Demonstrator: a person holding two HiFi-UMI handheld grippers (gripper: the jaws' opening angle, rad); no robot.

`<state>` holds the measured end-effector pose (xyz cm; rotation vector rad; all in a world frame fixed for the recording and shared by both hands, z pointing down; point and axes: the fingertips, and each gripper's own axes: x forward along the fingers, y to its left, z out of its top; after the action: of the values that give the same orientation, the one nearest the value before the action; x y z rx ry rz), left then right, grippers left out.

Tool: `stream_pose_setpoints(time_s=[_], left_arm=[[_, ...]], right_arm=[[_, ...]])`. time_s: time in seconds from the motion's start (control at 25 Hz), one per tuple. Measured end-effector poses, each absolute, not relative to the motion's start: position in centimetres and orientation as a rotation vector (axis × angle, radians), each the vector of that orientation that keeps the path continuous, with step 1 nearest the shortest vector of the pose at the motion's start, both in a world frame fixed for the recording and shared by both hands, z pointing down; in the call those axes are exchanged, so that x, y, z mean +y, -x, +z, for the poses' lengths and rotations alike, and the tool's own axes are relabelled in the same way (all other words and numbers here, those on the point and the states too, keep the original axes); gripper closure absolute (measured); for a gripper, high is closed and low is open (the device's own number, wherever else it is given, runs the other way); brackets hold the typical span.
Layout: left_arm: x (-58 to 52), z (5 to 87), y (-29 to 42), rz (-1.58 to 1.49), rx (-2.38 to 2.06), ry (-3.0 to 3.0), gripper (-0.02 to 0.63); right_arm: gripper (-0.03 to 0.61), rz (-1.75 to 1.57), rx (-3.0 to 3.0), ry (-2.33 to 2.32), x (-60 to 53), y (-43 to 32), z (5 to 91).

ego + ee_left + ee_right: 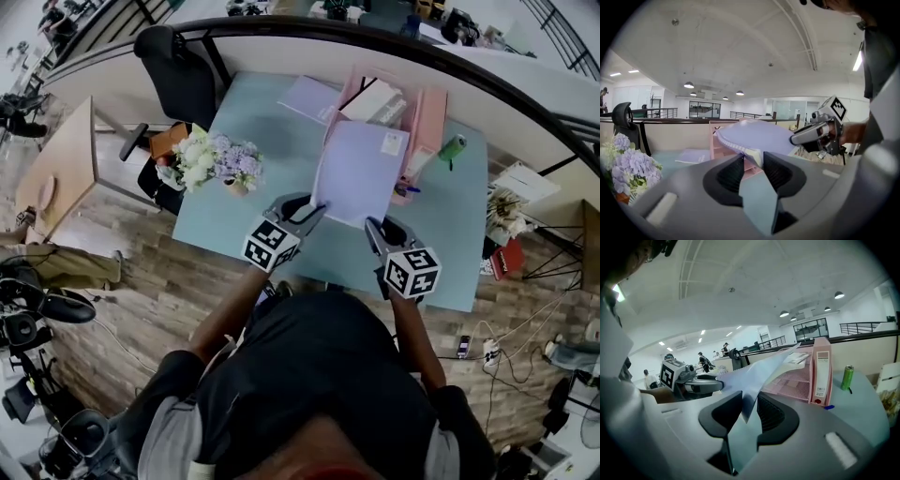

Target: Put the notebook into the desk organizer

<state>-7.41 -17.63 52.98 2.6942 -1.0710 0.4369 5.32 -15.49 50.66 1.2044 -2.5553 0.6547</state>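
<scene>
A lavender notebook (358, 171) hangs in the air over the pale blue desk (272, 192), held by its two near corners. My left gripper (313, 208) is shut on its near left corner, and the notebook (757, 136) rises from between the pads in the left gripper view. My right gripper (371, 225) is shut on the near right corner of the notebook (754, 378). Just beyond the far edge of the notebook stands the pink desk organizer (429, 117), with papers in its trays. In the right gripper view the organizer (820, 376) lies straight ahead, right of the notebook.
A second lavender notebook (309, 97) lies flat at the desk's back. A bunch of flowers (216, 159) stands on the left edge. A green can (452, 148) sits right of the organizer. A black chair (178, 70) stands behind the desk's left corner.
</scene>
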Motion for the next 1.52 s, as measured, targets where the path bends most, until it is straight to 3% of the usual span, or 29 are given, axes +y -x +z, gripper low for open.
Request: stream_pose_setpoints(time_s=[1.52], left_arm=[[-11.0, 52.7, 9.4, 0.460, -1.054, -2.720, 0.428]], right_arm=[[0.479, 0.628, -2.531, -1.127, -9.2, -2.7, 51.4]])
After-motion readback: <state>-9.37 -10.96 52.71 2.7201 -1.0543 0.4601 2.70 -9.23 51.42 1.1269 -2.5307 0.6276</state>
